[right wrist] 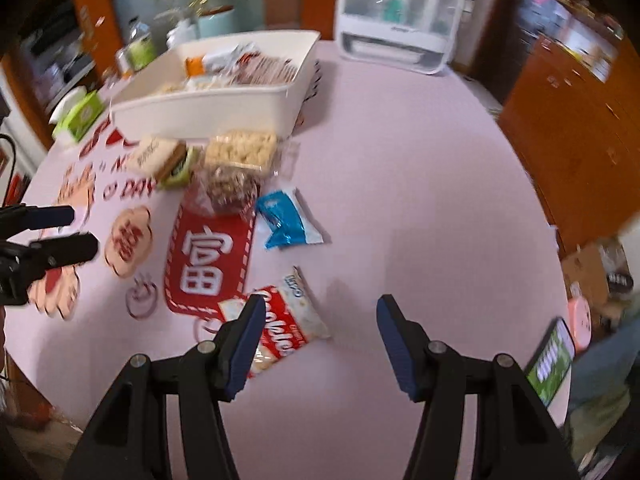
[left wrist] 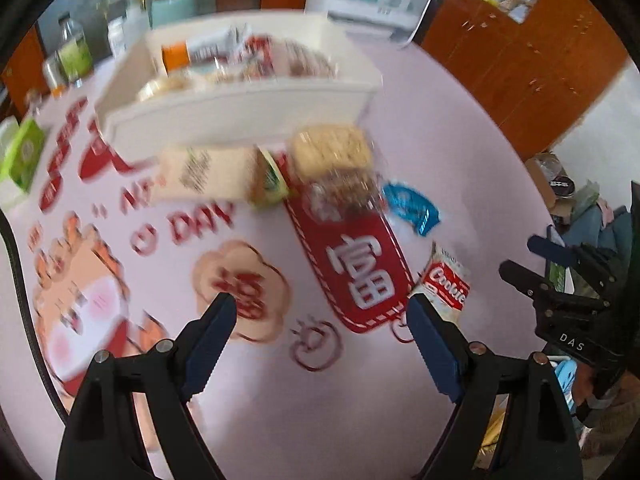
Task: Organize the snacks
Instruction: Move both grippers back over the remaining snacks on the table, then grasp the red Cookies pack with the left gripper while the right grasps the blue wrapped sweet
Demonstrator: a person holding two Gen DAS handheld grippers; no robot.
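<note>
- Round table covering (right wrist: 400, 160): pale pink, printed with red lettering, peach cloud shapes and an orange-and-white cartoon figure.
- Red tag-shaped print (right wrist: 208, 256) on that covering: white character, white stitch-line border.
- White rectangular plastic bin (right wrist: 208, 110), at the covering's far side: plain, no pattern.
- Blue-and-white foil snack packet (right wrist: 286, 222), right of the red print: glossy blue with white end.
- Red-and-white cookie packet (right wrist: 288, 320), nearer than the blue packet: white script on red.
- Green-and-white carton (right wrist: 82, 114), left of the bin.
- Both grippers' fingers (left wrist: 212, 336): black frames, dark blue ribbed pads.
</note>
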